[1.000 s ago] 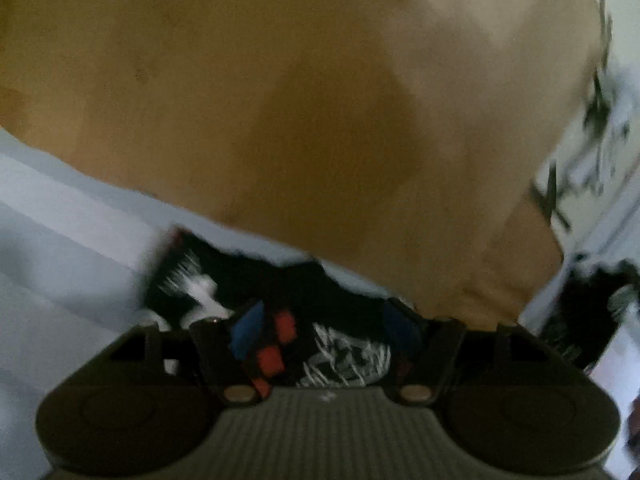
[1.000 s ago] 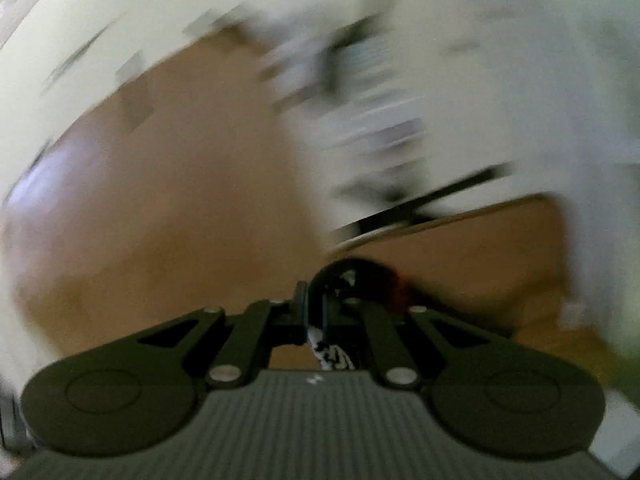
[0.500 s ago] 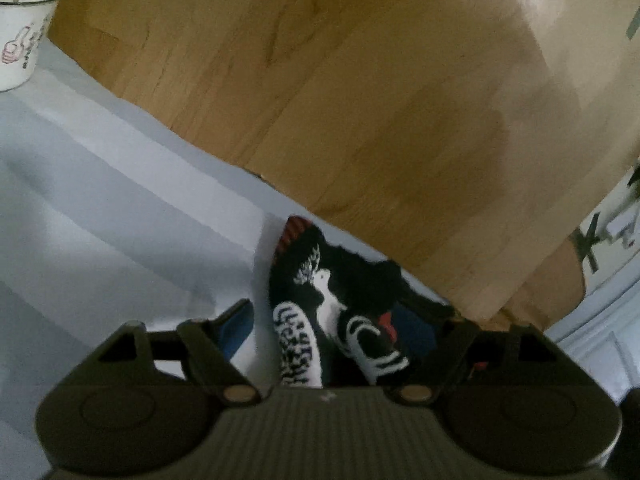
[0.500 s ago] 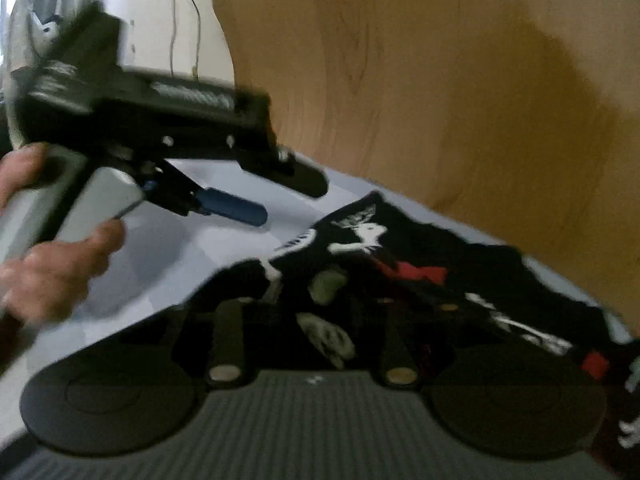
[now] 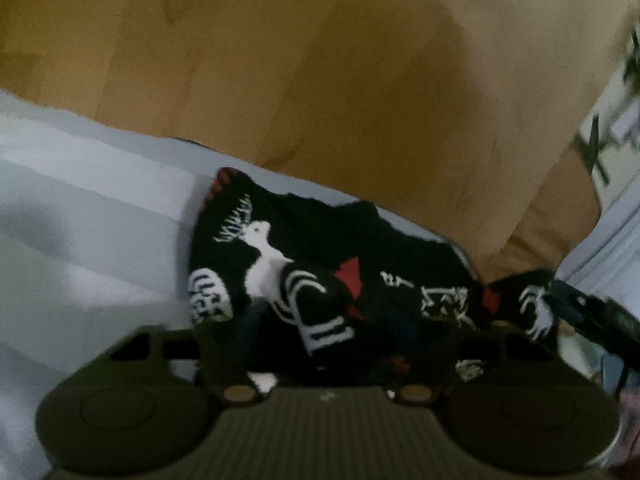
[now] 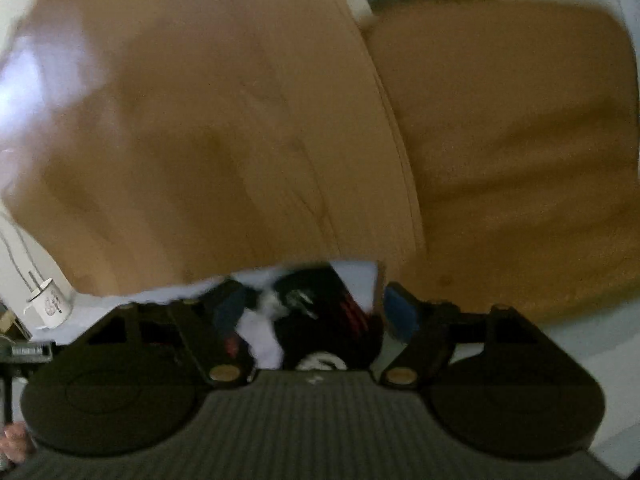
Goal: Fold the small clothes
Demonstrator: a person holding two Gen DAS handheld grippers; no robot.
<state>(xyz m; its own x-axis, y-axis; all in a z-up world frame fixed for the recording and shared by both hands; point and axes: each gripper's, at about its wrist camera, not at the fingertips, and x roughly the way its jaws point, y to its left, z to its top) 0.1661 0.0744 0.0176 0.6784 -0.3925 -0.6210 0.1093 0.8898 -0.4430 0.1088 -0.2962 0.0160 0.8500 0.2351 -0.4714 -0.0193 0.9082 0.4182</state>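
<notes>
Sock [image 5: 320, 264], lower centre, black patterned knit: soft, light, limp; grip its edge. Left gripper [image 5: 328, 320] spread around it; right gripper [image 6: 316, 312] released too.

**Wood floor, pale cloth**

A wood floor [image 5: 320, 60] fills most of both views, with glare at the left in the right wrist view. A pale striped cloth [image 5: 88, 216] covers the near surface. A white mug [image 6: 49, 303] stands at left.
</notes>
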